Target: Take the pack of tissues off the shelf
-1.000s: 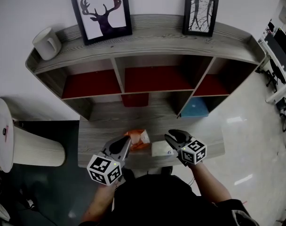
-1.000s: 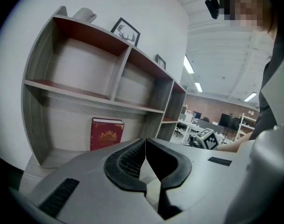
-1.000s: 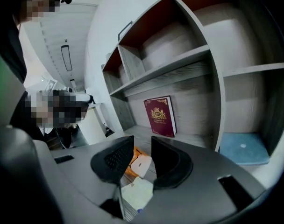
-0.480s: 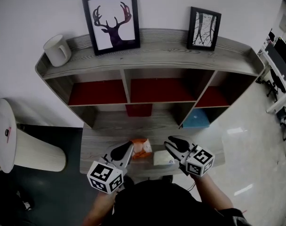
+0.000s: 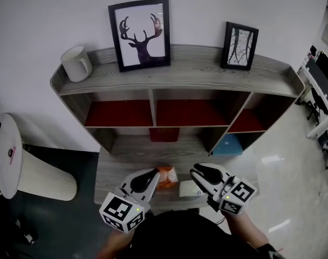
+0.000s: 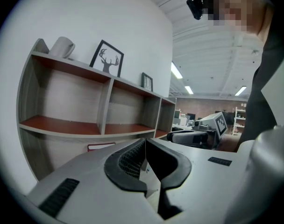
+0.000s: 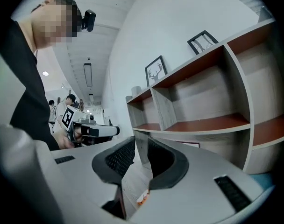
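A white pack of tissues (image 5: 189, 189) lies on the low wooden table (image 5: 121, 166) in front of the shelf unit (image 5: 180, 72). An orange pack (image 5: 166, 176) lies just to its left. My right gripper (image 5: 197, 171) hovers over the white pack's right side; in the right gripper view its jaws (image 7: 141, 141) stand a narrow gap apart with nothing pressed between the pads. My left gripper (image 5: 152, 173) is beside the orange pack's left edge, and its tips (image 6: 145, 142) meet with nothing in them. Most of the white pack is hidden under the right gripper.
On the shelf top stand a white mug (image 5: 76, 63), a deer picture (image 5: 141, 34) and a smaller picture (image 5: 241, 46). A blue box (image 5: 229, 144) sits in the lower right compartment, a red item (image 5: 164, 135) in the lower middle one. A white round stand (image 5: 2, 155) is at the left.
The head view has tilted, so the shelf and table sit lower in the picture. Both grippers keep their places by the two packs, and their jaws have not moved.
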